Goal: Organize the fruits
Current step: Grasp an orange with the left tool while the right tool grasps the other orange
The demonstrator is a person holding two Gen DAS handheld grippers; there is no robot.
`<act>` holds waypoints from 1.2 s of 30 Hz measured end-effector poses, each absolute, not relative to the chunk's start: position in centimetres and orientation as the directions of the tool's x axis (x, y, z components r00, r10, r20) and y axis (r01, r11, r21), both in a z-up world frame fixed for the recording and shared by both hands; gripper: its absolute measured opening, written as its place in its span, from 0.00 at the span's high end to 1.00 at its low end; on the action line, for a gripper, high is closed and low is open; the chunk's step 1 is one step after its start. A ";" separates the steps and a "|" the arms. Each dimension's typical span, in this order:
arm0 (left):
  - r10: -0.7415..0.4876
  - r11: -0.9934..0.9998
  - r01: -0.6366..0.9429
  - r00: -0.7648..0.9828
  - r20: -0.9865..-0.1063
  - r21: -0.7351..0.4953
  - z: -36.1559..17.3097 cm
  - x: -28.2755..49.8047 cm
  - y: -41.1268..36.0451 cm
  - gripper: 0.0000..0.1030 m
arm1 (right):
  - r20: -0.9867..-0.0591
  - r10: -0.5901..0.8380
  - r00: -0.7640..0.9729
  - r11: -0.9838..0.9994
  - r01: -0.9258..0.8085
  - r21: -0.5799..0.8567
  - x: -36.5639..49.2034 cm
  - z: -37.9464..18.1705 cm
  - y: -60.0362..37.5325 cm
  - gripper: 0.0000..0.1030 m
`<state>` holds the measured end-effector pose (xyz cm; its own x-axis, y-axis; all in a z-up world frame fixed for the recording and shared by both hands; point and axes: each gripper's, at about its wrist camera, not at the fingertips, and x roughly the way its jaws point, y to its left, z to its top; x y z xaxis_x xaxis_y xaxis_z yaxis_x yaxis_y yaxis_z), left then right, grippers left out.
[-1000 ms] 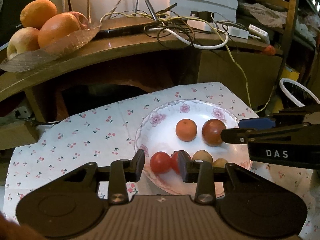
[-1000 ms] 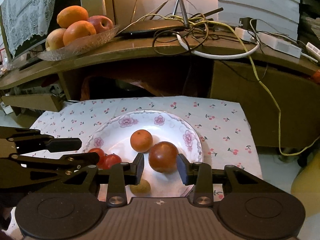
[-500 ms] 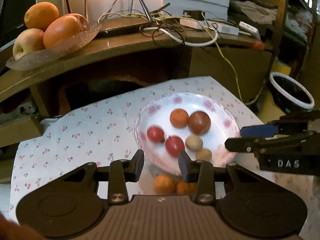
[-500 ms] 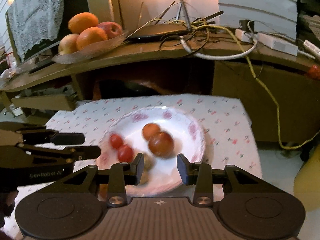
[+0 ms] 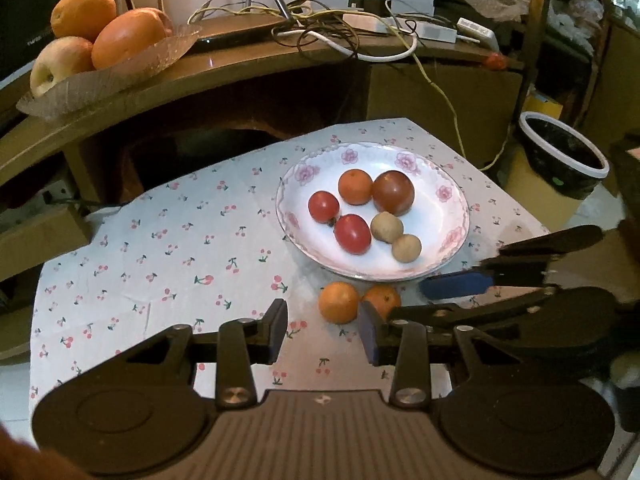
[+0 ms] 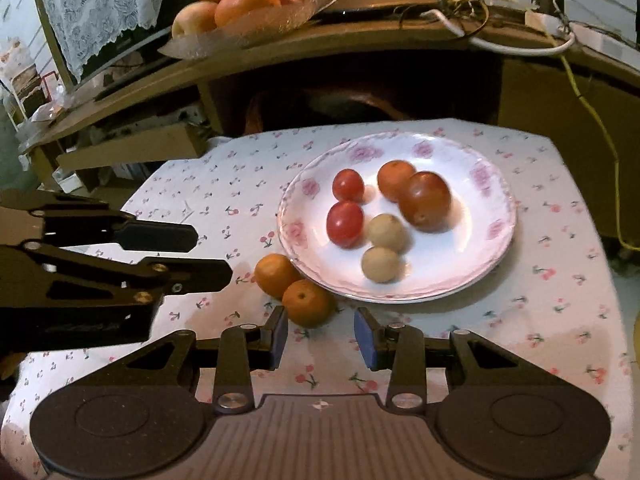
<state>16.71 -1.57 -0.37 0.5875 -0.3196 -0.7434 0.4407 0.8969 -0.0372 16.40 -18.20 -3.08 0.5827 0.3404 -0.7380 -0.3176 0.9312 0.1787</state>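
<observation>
Moved: you pulled both grippers back from the white flowered plate (image 5: 454, 236).
Jaws: left gripper (image 5: 323, 330) and right gripper (image 6: 321, 338) both spread, holding nothing.
Grab: two small round oranges (image 6: 307, 303) beside the plate are light and roll easily; squeeze their middles gently.

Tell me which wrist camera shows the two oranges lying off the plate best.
The right wrist view: both oranges sit unobstructed on the cloth against the plate rim. In the left wrist view, the left gripper's finger covers part of the right-hand orange.
</observation>
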 end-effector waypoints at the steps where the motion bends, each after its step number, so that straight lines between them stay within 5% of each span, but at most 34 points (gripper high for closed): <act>1: -0.321 0.896 0.442 0.585 -0.745 -0.039 -0.5 16.6 -1.4 0.58 | -0.738 0.338 0.583 0.932 -0.316 0.178 16.6 -3.3 -18.0 0.63; 26: -0.317 0.892 0.450 0.571 -0.757 -0.035 -5.3 19.3 -4.5 0.58 | -0.781 0.282 0.557 0.948 -0.285 0.140 15.5 -4.0 -20.2 0.71; 36: -0.295 0.896 0.444 0.563 -0.772 -0.020 -5.2 18.5 -5.0 0.65 | -0.781 0.276 0.560 0.949 -0.287 0.130 15.2 -3.9 -20.9 0.71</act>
